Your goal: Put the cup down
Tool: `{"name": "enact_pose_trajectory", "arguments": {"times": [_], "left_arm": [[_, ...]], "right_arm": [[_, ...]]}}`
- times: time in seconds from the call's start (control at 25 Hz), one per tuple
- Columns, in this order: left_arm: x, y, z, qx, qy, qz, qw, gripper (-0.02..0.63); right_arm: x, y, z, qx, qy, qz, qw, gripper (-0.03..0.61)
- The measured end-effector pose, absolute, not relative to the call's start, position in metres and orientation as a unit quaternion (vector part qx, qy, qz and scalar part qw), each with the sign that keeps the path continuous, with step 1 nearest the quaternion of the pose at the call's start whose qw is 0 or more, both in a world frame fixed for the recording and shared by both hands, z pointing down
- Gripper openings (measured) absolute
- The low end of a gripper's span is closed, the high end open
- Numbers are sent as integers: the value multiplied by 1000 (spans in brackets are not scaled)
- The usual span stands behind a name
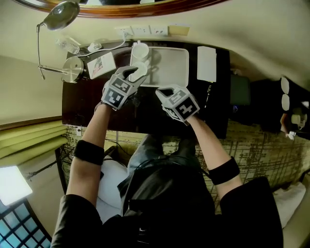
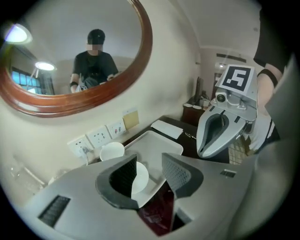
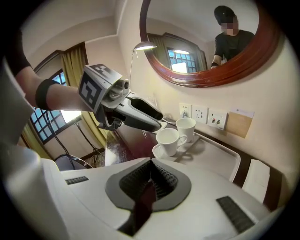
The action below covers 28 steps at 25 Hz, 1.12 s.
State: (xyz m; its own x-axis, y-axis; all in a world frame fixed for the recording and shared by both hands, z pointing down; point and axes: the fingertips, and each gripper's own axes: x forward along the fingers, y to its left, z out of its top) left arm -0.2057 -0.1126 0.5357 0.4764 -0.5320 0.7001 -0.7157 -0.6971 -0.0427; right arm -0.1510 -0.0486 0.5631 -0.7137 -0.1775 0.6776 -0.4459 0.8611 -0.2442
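the card (image 1: 101, 64) beside the lamp (image 1: 60, 14) carries print too small to read. the cup (image 3: 168, 139) stands upright on its saucer (image 3: 161, 153) at the near left corner of the white tray (image 1: 177, 68), mouth up, handle turned toward the tray's middle. a second cup (image 3: 186, 127) stands just behind it, near the wall sockets (image 1: 143, 30). the left gripper (image 2: 151, 171) hangs over the cup, jaws apart and gripping nothing. the right gripper (image 3: 151, 180) is closed and empty above the dark desk (image 1: 87, 106). a white pad (image 1: 207, 63) lies right of the tray.
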Motion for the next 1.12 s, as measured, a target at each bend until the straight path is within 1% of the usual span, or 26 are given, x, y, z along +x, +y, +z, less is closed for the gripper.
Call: {"name": "enact_pose_trajectory", "arguments": {"times": [0.12,0.2,0.28,0.4,0.72,0.8,1.12], "left_arm": [[-204,-97,517,839,-422,303,159,107],[-203,-86,505,826,-464,259,187,8],[-200,-74,498,813,-494,224,211,0],[-188,-58,490,803,-513,201,225,0],[-157,-23,498,780,-543,179,253,0],[-154,-12,498,768,-554,180,267,0],[-155,9,507,754,-569,179,275,0]], "right_arm": [[-138,-48,551,171,-909,181,333,6],[-127,-45,535,174,-910,182,328,6],[-114,-41,525,179,-911,185,323,6],[-91,-42,518,190,-910,188,315,6],[-32,-45,505,250,-908,223,251,6],[-16,-43,505,260,-905,234,242,5],[40,-43,501,323,-892,230,216,3]]}}
